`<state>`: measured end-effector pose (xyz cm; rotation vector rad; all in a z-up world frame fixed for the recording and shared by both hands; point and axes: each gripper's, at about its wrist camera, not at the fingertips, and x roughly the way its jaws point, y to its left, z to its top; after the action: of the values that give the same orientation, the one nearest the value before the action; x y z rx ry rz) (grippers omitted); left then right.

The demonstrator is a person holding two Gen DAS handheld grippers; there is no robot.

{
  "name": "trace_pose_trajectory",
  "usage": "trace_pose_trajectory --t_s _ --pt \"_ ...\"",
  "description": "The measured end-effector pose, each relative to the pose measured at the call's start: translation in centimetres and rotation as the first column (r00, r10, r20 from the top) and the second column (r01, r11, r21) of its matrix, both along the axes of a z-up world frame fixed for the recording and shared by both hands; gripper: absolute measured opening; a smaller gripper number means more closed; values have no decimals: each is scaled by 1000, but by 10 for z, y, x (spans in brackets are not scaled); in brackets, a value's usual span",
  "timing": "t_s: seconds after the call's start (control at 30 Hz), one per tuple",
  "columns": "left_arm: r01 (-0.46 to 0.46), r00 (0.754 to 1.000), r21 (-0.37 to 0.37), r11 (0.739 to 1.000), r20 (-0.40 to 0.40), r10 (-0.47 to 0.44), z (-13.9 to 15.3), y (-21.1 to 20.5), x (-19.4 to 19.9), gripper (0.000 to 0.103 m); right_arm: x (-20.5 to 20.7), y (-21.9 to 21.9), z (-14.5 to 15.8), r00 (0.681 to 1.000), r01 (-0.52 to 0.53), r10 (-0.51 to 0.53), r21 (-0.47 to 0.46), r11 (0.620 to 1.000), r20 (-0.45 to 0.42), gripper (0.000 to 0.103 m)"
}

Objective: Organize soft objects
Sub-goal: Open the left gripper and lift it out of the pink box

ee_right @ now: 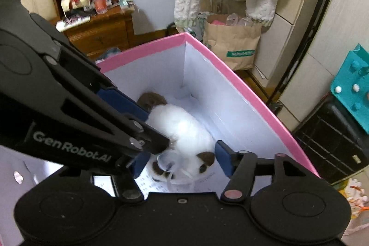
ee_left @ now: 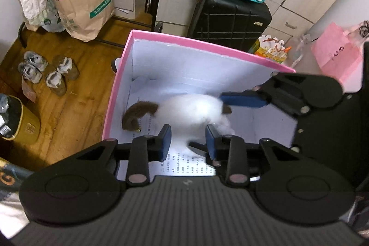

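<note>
"GenRobot.AI" is printed in grey along the arm of the left gripper (ee_right: 147, 128) as it crosses the right wrist view, and a brown paper bag (ee_left: 85, 6) against the wall carries a green "hotwind" label. Printed sheets line the floor of the pink-rimmed box (ee_left: 120, 84), their text too small to read. Inside the box lies a white plush cat (ee_left: 193, 112) with a brown tail and brown ears, a gauzy white ribbon by its head. The left gripper (ee_left: 188, 142) reaches down over the toy's rear, jaws partly open; whether the pads press the fur cannot be told. The right gripper (ee_right: 182, 160) stands wider, its blue pads either side of the cat's head, not visibly clamped.
</note>
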<state>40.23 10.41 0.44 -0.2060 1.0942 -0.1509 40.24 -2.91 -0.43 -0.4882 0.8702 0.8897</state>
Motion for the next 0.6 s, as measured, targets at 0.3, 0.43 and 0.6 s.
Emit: trace_pose_trajectory --t_s 0.3,0.43,0.6 --pt "-3 999 25 1000 32 2 -5 -6 -5 27 5 -3 0 994 66 -68 -28 997 -88 50" --pt "-7 997 32 999 80 4 5 -2 -10 27 0 -12 1 994 97 -92 83 992 -67 49" --pt "8 995 26 1000 96 -11 14 2 -21 30 -10 -27 17 993 118 -115 137 983 -35 50"
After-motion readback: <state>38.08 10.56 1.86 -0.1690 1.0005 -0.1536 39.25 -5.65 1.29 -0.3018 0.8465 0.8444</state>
